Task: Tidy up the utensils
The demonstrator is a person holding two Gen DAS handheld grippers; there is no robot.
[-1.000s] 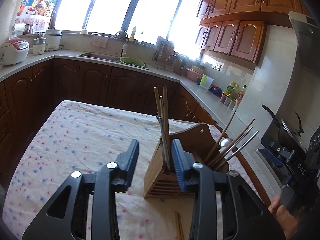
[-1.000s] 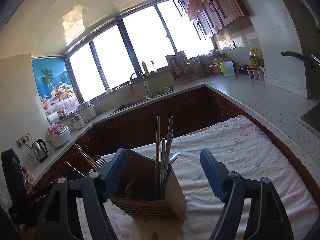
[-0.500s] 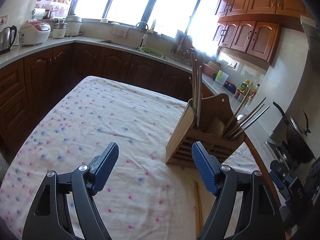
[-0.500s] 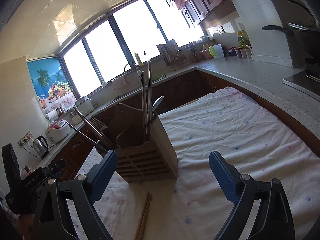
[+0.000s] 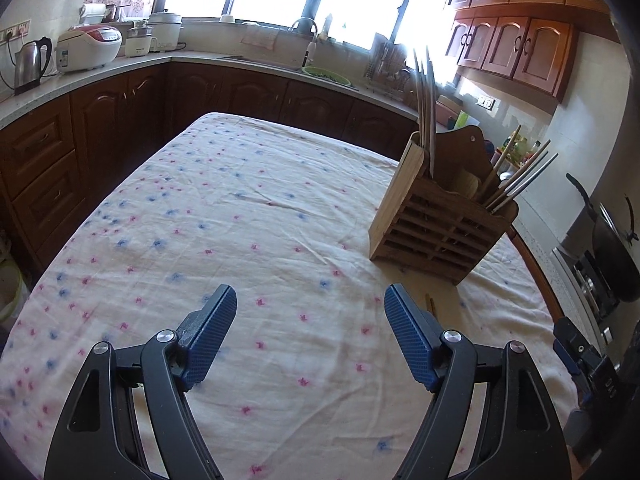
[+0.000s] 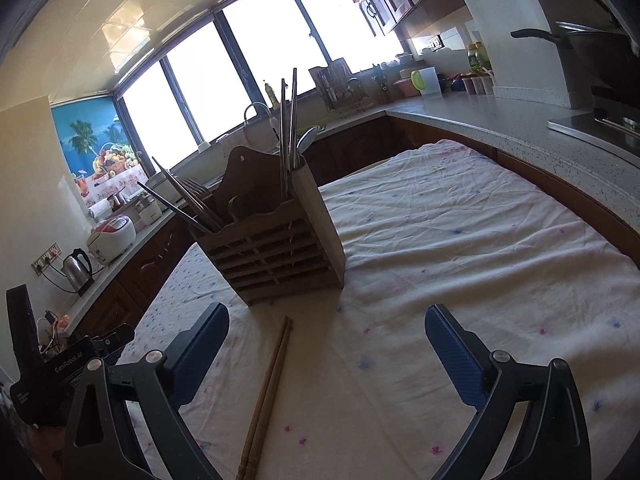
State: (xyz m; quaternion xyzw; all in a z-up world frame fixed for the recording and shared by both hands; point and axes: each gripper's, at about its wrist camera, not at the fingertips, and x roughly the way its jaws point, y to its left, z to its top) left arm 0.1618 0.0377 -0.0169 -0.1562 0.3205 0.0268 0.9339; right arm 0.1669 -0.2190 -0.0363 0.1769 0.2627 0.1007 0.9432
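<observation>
Item: wooden rack (image 6: pixel 276 248), standing on the flowered cloth (image 5: pixel 240 220); the landmark for all entries below.

Contents: chopsticks (image 6: pixel 289 120) standing upright in one end compartment with a spoon (image 6: pixel 307 138); more sticks (image 6: pixel 180 196) and a fork leaning out of the opposite end.

Loose item: one wooden pair (image 6: pixel 266 392), lying flat on the cloth just in front of the rack's slatted face, apart from it. Its long axis is running from the rack's base straight back toward the right gripper (image 6: pixel 326 344), near end passing between the jaws, closer to the left one.

Right gripper: hanging empty, jaws having just been widening, nothing pressed between the pads.

Left gripper (image 5: pixel 310 324): likewise released and empty, jaws having been widening earlier in the second; nothing between them. In its view only the pair's tip (image 5: pixel 430 305) is showing, beside its right finger.

Judgement: the right gripper is sitting nearer and better aligned; the pair, lying lengthwise to the jaws, is likely calling for a wrist roll to close across it.
</observation>
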